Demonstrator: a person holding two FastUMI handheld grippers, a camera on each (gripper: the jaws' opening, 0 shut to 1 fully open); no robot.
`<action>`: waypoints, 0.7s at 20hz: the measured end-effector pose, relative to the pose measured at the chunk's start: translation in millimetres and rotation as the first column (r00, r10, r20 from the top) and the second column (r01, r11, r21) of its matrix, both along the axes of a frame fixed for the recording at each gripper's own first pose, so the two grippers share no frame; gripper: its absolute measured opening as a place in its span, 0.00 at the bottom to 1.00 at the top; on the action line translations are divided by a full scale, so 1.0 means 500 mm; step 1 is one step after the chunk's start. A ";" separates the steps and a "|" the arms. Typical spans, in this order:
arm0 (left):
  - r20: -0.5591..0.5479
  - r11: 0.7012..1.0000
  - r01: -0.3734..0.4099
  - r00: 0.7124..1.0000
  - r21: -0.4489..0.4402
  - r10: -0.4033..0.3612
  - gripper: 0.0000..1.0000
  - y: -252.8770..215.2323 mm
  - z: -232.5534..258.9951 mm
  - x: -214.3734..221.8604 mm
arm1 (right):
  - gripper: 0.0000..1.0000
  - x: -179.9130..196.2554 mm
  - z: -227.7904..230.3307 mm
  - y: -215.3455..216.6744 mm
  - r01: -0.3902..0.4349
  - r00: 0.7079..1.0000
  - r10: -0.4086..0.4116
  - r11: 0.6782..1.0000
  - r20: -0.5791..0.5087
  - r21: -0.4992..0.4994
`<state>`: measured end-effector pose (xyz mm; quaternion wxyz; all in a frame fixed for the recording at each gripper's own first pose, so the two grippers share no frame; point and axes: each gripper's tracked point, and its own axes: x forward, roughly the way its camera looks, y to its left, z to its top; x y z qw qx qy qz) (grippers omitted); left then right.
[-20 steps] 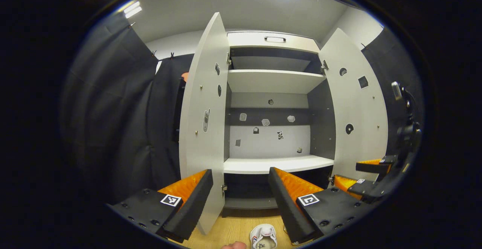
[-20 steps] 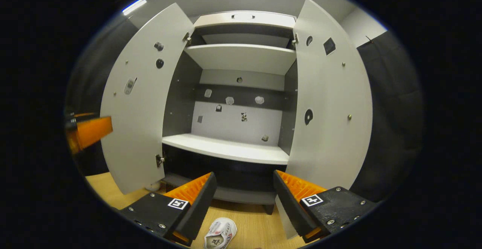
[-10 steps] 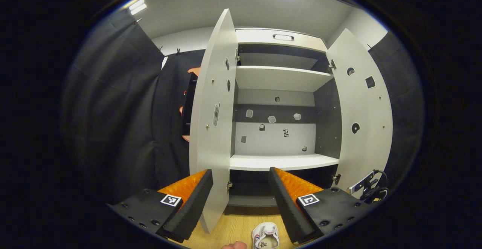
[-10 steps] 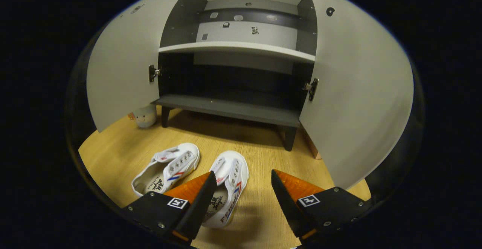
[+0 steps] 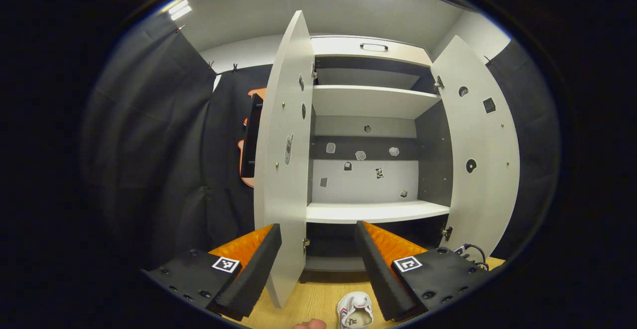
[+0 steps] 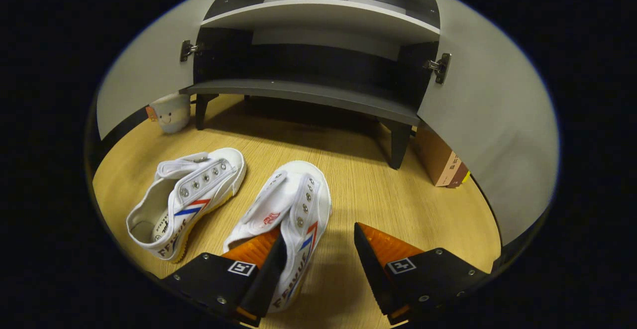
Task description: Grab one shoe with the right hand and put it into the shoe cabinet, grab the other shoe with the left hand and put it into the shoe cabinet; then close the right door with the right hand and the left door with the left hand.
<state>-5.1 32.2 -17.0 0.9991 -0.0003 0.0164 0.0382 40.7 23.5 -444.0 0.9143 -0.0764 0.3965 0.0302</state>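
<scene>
Two white canvas shoes lie on the wooden floor in front of the shoe cabinet. In the right gripper view, my right gripper (image 6: pixel 318 232) is open and low over the nearer shoe (image 6: pixel 293 199). One finger sits over that shoe's opening and the shoe's side wall lies between the fingers. The other shoe (image 6: pixel 189 194) lies to its left, apart. The cabinet's dark bottom shelf (image 6: pixel 308 97) is bare, and both doors stand open. In the left gripper view, my left gripper (image 5: pixel 318 232) is open and held high, facing the cabinet's white middle shelf (image 5: pixel 373 212), with a shoe (image 5: pixel 356 311) below it.
A small white plush toy (image 6: pixel 170 112) sits by the cabinet's left leg. A cardboard box (image 6: pixel 440 160) stands behind the right door (image 6: pixel 492 120). The left door (image 5: pixel 286 169) juts edge-on toward my left gripper. Black curtain hangs on the left (image 5: pixel 159 160).
My right gripper has tipped down and dropped to the floor, closing in on the nearer shoe until one finger is over its opening. My left gripper has hardly moved.
</scene>
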 end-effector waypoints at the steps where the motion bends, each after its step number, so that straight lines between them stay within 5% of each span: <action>1: -0.005 1.000 0.000 1.000 0.003 0.000 0.96 -0.001 -0.002 -0.001 | 0.75 0.010 -0.007 0.002 0.001 1.000 -0.001 1.000 0.006 0.013; 4: -0.016 1.000 -0.001 1.000 0.023 0.001 0.96 -0.002 -0.007 -0.004 | 0.60 0.010 -0.038 0.020 0.001 0.999 0.002 0.998 -0.045 0.068; 9: -0.029 0.999 -0.001 1.000 0.044 0.002 0.96 -0.011 -0.012 -0.007 | 0.07 0.028 -0.041 -0.013 0.028 0.999 -0.028 0.999 0.015 -0.032; 14: -0.036 0.998 0.015 0.999 0.059 -0.013 0.96 -0.029 -0.019 -0.006 | 0.01 0.028 -0.020 -0.017 0.049 0.998 -0.050 0.999 0.040 0.023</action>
